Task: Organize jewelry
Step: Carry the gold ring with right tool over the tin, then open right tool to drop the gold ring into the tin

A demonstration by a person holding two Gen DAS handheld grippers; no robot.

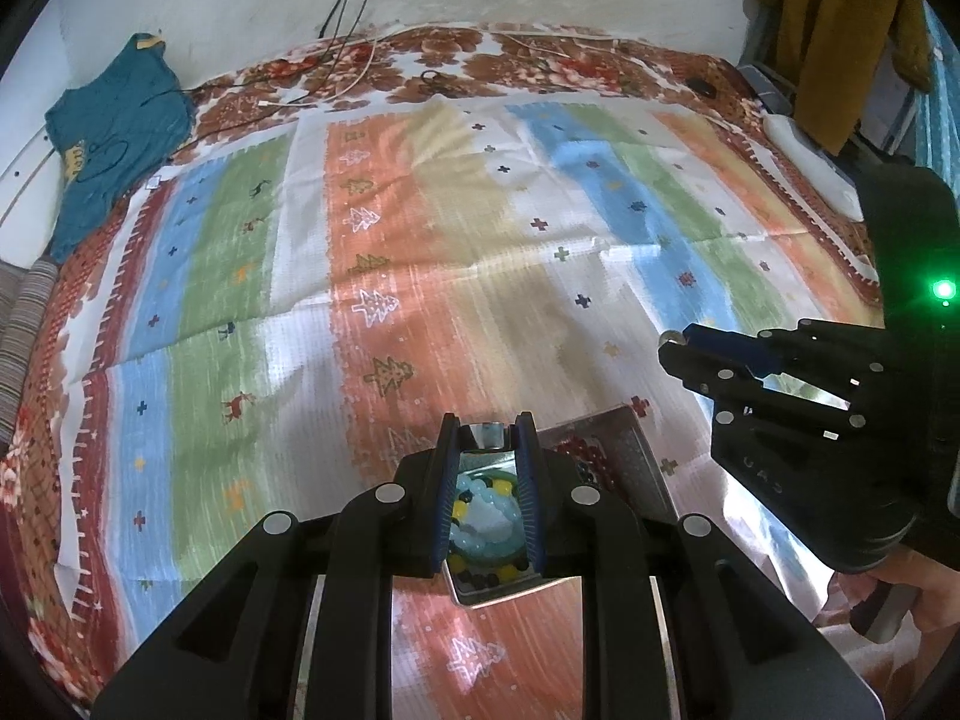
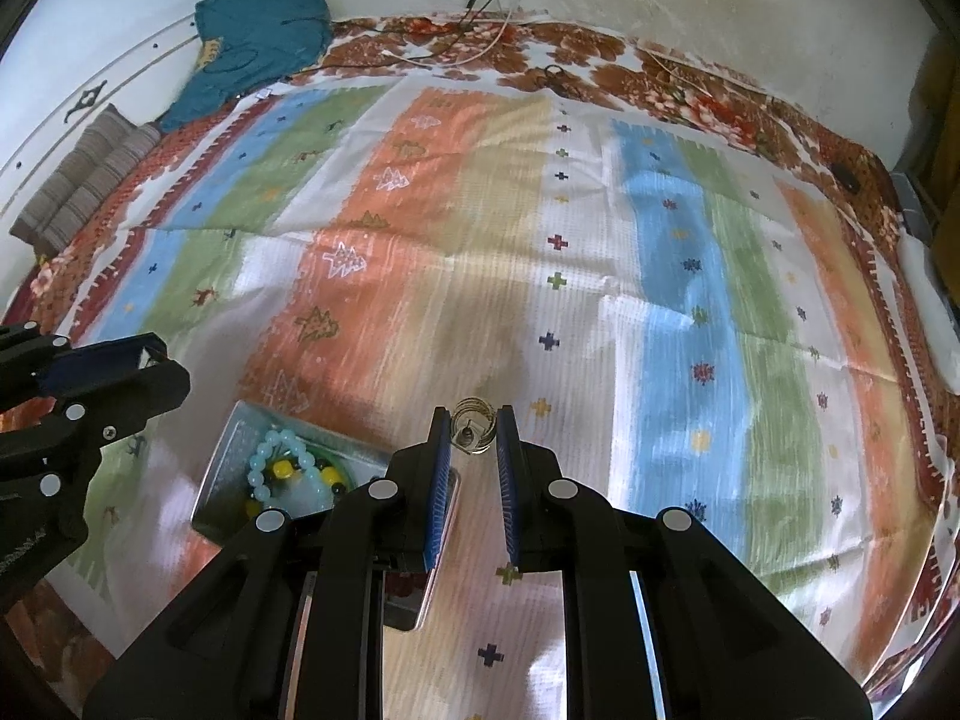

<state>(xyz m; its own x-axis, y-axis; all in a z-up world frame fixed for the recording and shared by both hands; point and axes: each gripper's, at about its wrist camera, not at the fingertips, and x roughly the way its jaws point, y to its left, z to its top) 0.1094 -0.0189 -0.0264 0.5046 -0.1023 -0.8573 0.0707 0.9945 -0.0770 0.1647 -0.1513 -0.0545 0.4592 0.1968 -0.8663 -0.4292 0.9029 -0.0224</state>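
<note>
A shiny metal tray (image 1: 636,456) (image 2: 231,462) lies on the striped cloth. It holds pale blue bead bracelets (image 1: 486,516) (image 2: 267,456), yellow and black beads (image 2: 282,469) and dark red beads (image 1: 585,450). My left gripper (image 1: 487,429) hangs over the tray with its jaws parted and nothing clearly gripped between them. It also shows at the left of the right wrist view (image 2: 150,354). My right gripper (image 2: 474,426) is open around a thin wire ring piece (image 2: 474,420) lying on the cloth right of the tray. In the left wrist view the right gripper (image 1: 675,345) has a small shiny ring at its tips.
A striped, patterned cloth (image 2: 600,276) covers a floral bedspread (image 1: 540,60). A teal shirt (image 1: 114,138) lies at the far left by the wall. Cables (image 1: 348,60) trail along the far edge. A striped cushion (image 2: 84,186) sits at the left.
</note>
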